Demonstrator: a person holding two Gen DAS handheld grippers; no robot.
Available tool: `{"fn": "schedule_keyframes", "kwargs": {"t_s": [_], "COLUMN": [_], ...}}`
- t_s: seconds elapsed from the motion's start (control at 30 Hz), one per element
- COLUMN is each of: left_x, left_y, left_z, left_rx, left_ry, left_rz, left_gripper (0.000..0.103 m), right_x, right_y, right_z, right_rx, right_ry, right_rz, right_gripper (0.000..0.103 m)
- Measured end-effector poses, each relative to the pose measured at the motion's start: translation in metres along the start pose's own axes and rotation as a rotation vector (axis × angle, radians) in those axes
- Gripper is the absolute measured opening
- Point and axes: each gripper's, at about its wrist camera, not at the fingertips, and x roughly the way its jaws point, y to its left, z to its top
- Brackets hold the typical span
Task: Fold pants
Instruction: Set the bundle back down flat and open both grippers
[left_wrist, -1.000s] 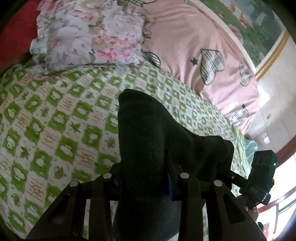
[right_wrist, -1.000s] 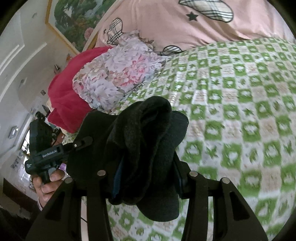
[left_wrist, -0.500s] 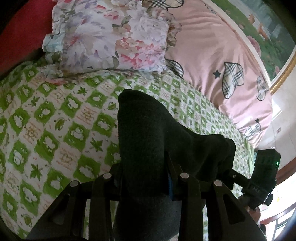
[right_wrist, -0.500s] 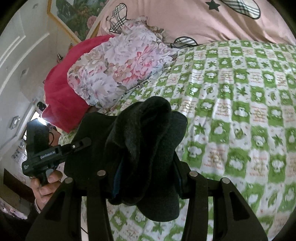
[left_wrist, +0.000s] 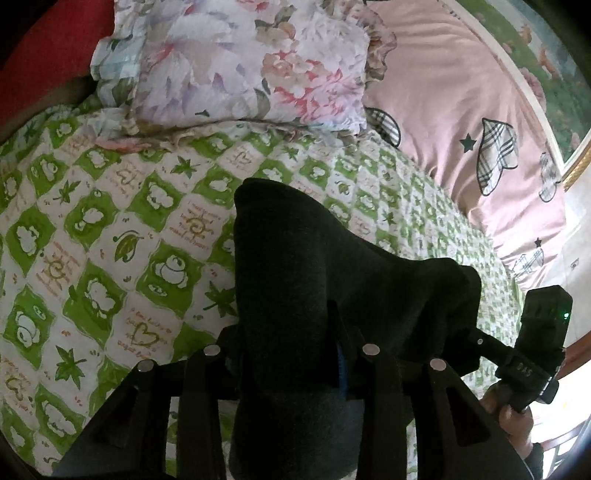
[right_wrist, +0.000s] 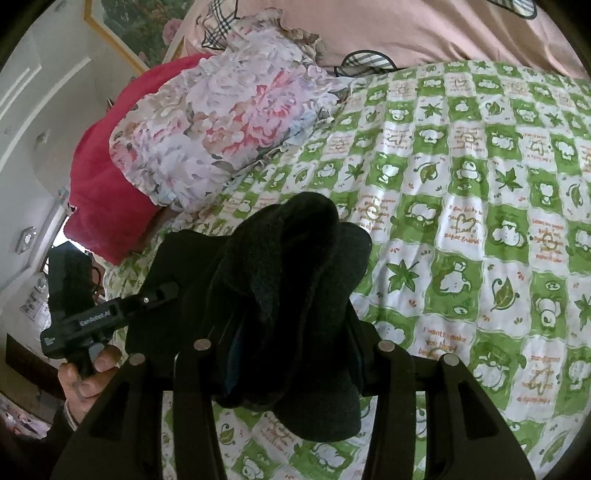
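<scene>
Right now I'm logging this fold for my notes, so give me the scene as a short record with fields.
garment: dark pants, bunched, held up above the bed
left gripper: shut on the pants
right gripper: shut on the pants
surface: green-and-white checked bedspread
behind: floral pillow, pink heart-print quilt, red blanket
fold state: cloth hangs between both grippers, not laid flat

right gripper (right_wrist: 291, 354): jaws clamped on bunched dark pants (right_wrist: 295, 280), held above green-and-white checked bedsheet (right_wrist: 480, 221). left gripper (right_wrist: 88, 317): at frame left, gripped by a hand (right_wrist: 83, 380). floral pillow (right_wrist: 221, 125) lay against red blanket (right_wrist: 107, 206).
</scene>
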Motion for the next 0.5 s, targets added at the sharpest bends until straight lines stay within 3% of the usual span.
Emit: {"fn": "schedule_keyframes", "kwargs": {"t_s": [0.13, 0.37, 0.5], "left_x": [0.005, 0.004, -0.004], "left_y": [0.001, -0.001, 0.000], "left_z": [-0.002, -0.007, -0.012], "left_rx": [0.007, 0.036, 0.043], "left_ry": [0.005, -0.008, -0.018], "left_rz": [0.017, 0.092, 0.120], "left_gripper": [0.044, 0.071, 0.074], "right_x": [0.003, 0.001, -0.003], "right_y": [-0.005, -0.010, -0.010], "right_z": [-0.001, -0.004, -0.006], "right_rx": [-0.001, 0.003, 0.008], "right_ry": [0.006, -0.009, -0.014], "right_rz": [-0.001, -0.055, -0.071], "right_gripper": [0.055, 0.078, 0.087]}}
